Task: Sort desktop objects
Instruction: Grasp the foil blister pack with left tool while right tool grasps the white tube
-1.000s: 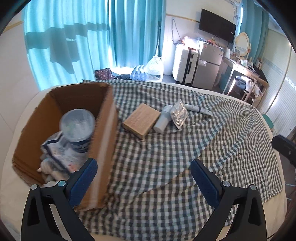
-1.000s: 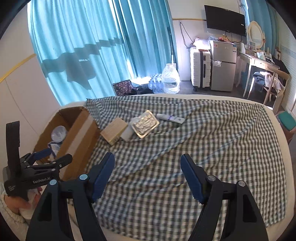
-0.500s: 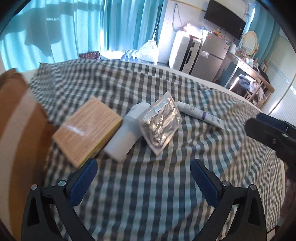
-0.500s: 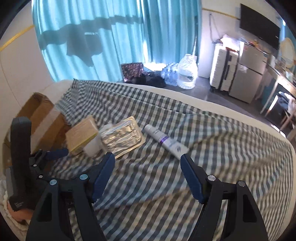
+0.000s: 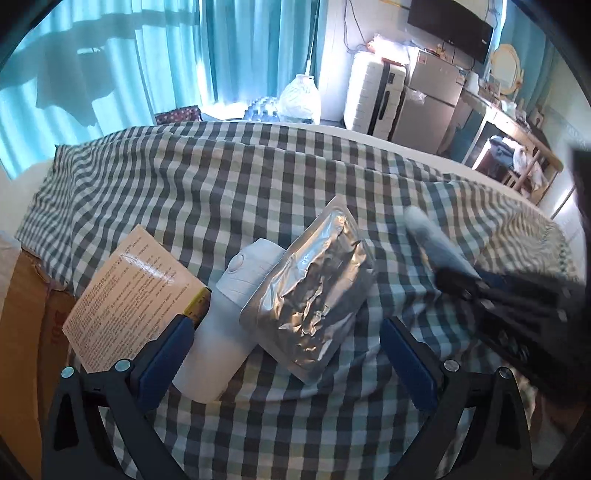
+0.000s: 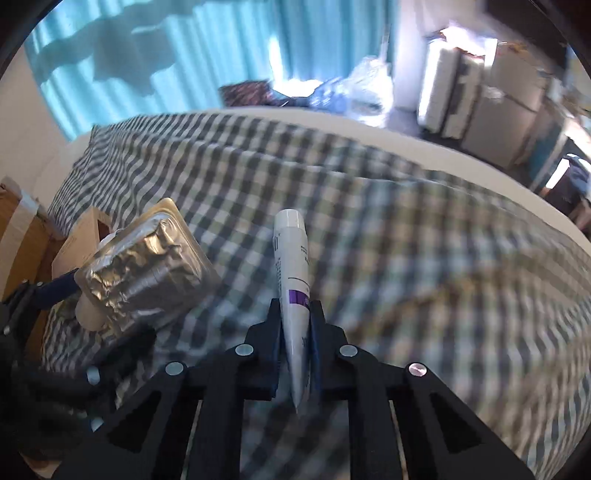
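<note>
The right gripper (image 6: 295, 328) pinches the light, soft, likely slippery tube (image 6: 293, 280) near its crimped tail; the left gripper (image 5: 284, 354), spread, straddles the foil pouch (image 5: 314, 291).

Wide-open left gripper (image 5: 282, 350) around white bottle (image 5: 236, 317) (under foil pouch (image 5: 314, 291))

I see a white tube (image 6: 293, 280) with a purple band, cap pointing away; foil pouch (image 5: 314, 291) overlapping a white bottle (image 5: 229, 317) beside a tan box (image 5: 129, 299).

A lived-in bedroom: teal curtains (image 5: 229, 55); suitcase (image 5: 373, 96); wall television (image 5: 450, 26).
</note>
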Available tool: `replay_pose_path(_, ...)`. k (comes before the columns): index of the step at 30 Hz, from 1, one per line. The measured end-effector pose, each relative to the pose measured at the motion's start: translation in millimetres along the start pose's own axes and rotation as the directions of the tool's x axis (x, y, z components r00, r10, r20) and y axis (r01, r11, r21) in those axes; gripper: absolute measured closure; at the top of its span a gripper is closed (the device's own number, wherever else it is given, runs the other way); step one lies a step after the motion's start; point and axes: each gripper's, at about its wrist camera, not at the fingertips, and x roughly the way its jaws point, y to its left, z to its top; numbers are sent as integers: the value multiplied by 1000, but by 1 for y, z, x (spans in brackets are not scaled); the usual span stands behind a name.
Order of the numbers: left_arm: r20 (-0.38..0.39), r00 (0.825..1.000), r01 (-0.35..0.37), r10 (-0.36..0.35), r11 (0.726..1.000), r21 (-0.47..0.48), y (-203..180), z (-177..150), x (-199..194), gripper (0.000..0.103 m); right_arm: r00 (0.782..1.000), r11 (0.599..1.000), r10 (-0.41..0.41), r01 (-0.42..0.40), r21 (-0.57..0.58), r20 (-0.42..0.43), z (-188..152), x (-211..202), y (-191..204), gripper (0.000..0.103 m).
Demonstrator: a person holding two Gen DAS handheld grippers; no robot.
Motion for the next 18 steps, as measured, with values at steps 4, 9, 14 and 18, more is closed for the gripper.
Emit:
replay_pose_path(4,-33,999,20,-20,1000,-10,2,8,7,0,999,996,-47,46,80,22,-49,-42,-7,90)
replay_pose_path(9,-86,996,27,-25,1000,15,-4,8,9,0,1000,969,2,0,248,-8,-111,-78,-14,90)
replay_pose_path(14,-139,979,152,-150,988,9,-19,-3,-7,0,1000,961,6,-2,275,-14,-141,-91,-1,90)
replay_pose_path(18,-158,982,104,-107,994,-28,-15,4,8,0,1000,964,10,-7,266,-8,-145,-91,7,90)
